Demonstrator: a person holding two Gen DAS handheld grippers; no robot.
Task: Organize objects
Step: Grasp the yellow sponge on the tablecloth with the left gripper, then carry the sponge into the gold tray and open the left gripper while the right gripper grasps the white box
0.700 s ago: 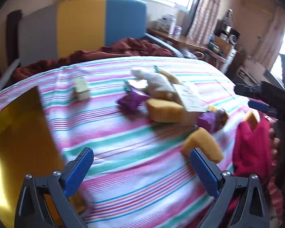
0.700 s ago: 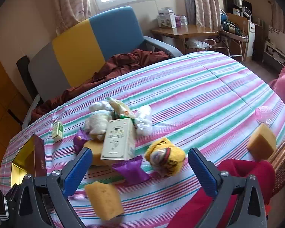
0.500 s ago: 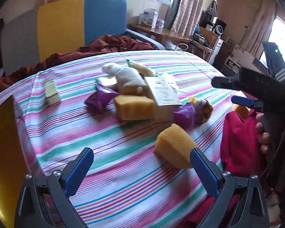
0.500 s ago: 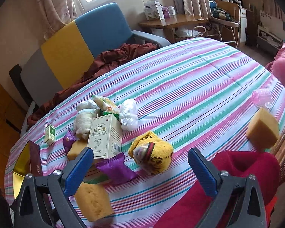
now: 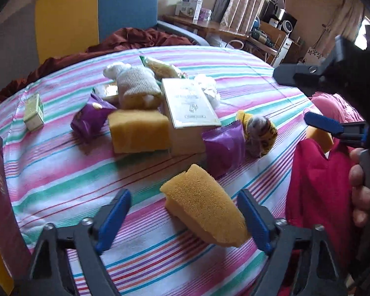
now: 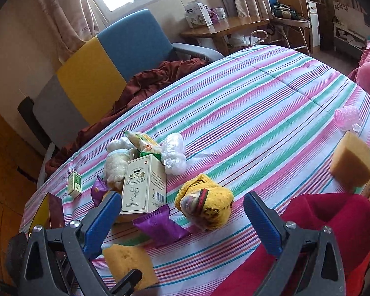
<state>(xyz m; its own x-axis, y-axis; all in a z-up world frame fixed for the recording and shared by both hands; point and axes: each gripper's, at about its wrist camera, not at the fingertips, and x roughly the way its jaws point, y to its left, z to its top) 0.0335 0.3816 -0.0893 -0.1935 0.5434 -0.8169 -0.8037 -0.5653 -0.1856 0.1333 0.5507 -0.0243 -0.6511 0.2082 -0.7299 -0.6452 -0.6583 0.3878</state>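
Note:
A pile of objects lies on the striped tablecloth (image 5: 61,172): a beige box (image 5: 188,103), yellow sponges (image 5: 138,130), purple packets (image 5: 223,145), a white sock roll (image 5: 135,81), a yellow sock ball (image 5: 259,133). My left gripper (image 5: 183,218) is open, its jaws on either side of a yellow sponge wedge (image 5: 204,207) at the near edge. My right gripper (image 6: 182,218) is open above the table, near the purple packet (image 6: 160,224) and the yellow sock ball (image 6: 204,204). It also shows in the left wrist view (image 5: 323,123).
A small green box (image 6: 74,182) and a dark red gold-lined box (image 6: 53,209) sit at the left. A sponge (image 6: 351,162) and a pink curler (image 6: 346,117) lie at the right edge. A red cloth (image 6: 320,222) hangs at the front. A chair (image 6: 111,59) stands behind.
My left gripper has moved forward and right, so the sponge wedge now sits between its jaws. My right gripper has moved down towards the pile.

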